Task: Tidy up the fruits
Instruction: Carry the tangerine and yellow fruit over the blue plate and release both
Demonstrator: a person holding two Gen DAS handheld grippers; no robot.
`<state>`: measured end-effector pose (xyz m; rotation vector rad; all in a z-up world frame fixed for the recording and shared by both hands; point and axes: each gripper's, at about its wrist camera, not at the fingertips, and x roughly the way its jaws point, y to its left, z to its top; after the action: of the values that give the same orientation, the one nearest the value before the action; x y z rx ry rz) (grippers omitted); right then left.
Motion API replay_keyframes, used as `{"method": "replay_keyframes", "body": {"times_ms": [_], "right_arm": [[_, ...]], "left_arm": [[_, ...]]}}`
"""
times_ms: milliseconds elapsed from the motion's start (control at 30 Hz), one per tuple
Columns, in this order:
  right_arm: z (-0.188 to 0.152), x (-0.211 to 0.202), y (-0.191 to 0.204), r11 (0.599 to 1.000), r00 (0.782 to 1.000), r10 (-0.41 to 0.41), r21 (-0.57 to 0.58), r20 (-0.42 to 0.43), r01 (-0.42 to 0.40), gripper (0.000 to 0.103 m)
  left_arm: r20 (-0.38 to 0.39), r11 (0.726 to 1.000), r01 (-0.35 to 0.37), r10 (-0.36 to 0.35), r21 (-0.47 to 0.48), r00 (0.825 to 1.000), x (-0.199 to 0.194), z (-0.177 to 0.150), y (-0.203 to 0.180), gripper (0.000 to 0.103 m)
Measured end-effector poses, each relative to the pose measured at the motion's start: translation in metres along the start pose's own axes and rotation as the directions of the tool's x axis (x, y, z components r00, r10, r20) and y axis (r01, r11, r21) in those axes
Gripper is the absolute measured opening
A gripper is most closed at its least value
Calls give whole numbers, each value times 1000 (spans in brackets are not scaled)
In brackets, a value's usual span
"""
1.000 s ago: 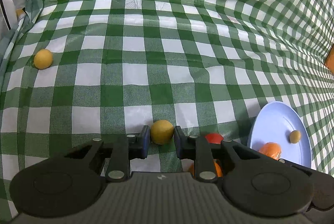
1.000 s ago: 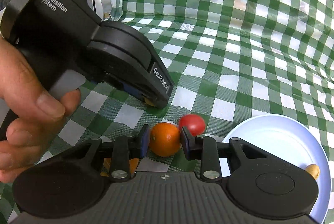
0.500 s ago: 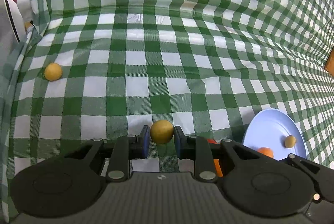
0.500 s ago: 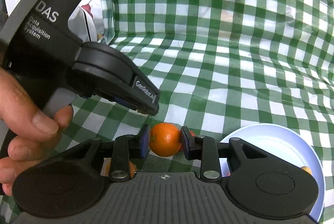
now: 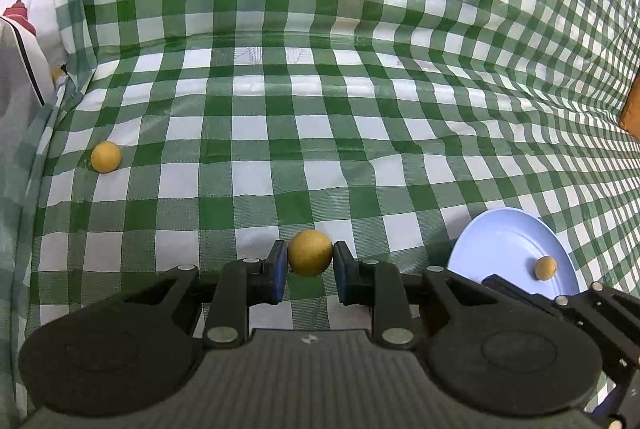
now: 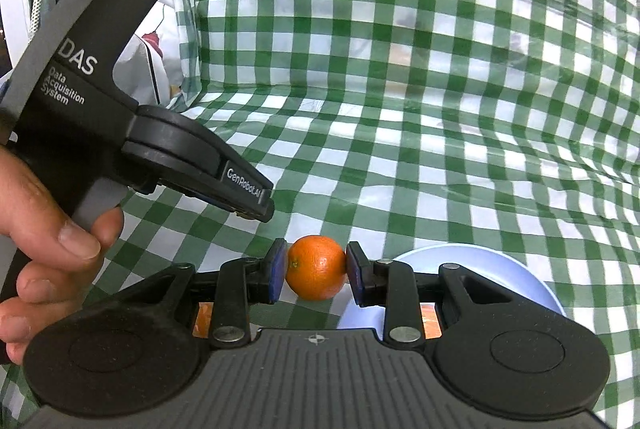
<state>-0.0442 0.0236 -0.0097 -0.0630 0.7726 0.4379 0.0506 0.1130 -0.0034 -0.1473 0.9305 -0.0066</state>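
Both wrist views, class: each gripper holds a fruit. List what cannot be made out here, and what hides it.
1. Left wrist view: the blue plate is partly hidden by the right gripper's body; its near contents are unseen.
2. Right wrist view: orange pieces under the right gripper, which grips an orange, are mostly covered.
3. Right wrist view: the yellow fruit in the left gripper is hidden by that gripper's body.

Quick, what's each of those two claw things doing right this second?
Left gripper: closed on a small yellow fruit.
Right gripper: closed on an orange.
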Motion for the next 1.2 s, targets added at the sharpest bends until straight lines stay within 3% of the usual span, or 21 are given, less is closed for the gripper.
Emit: {"method": "replay_keyframes", "body": {"times_ms": [1200], "right_arm": [[0,-22,-22,997,997,-70,12,14,70,33]], "left_arm": [[16,999,31,-32,30,999,1,4,-1,26]]}}
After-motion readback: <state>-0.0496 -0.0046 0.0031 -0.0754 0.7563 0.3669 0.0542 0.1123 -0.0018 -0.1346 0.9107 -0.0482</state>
